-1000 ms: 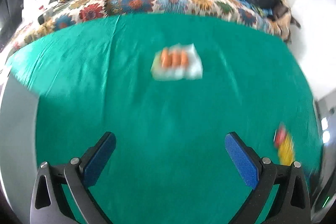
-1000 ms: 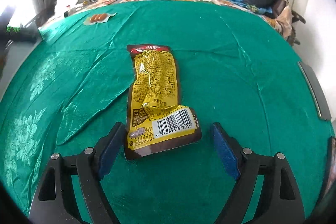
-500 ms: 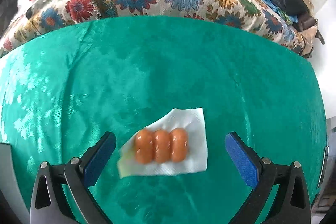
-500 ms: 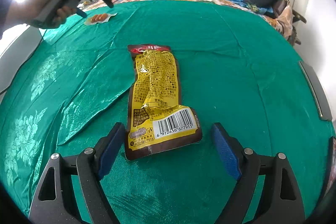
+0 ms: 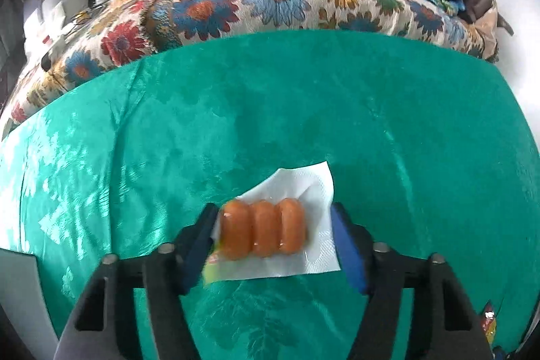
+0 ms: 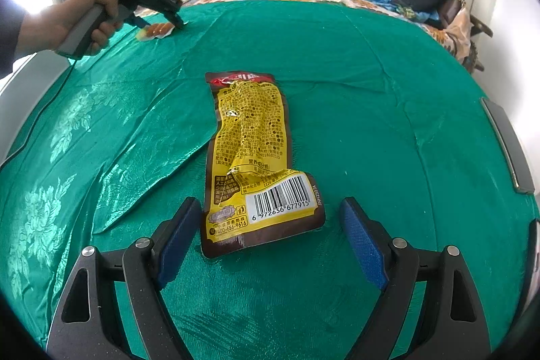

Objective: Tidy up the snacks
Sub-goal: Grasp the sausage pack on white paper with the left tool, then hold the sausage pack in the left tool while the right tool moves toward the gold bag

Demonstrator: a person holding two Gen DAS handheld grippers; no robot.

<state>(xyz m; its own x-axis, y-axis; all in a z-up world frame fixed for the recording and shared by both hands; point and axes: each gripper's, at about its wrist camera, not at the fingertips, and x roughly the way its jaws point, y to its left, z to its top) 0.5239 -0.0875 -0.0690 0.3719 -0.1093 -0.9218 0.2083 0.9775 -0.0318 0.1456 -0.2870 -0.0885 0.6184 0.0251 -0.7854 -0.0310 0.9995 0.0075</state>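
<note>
A clear pack of three orange sausages (image 5: 264, 232) on white backing lies on the green cloth. My left gripper (image 5: 273, 237) has closed in around it, its blue pads touching the pack's two side edges. The same pack (image 6: 158, 30) and left gripper (image 6: 162, 22) show far left in the right wrist view. A yellow and brown snack pouch (image 6: 256, 164) lies flat in the middle. My right gripper (image 6: 270, 237) is open, its fingers on either side of the pouch's near barcode end, not touching it.
The green cloth (image 6: 388, 123) covers the table, with a fold left of the pouch. A flowered blanket (image 5: 270, 5), cushions, a plastic bag and clothes lie beyond the far edge. A grey table rim (image 6: 506, 144) shows at right.
My left gripper moved forward to the sausage pack and its jaws narrowed from wide open onto the pack's sides. The right gripper and the pouch have not moved.
</note>
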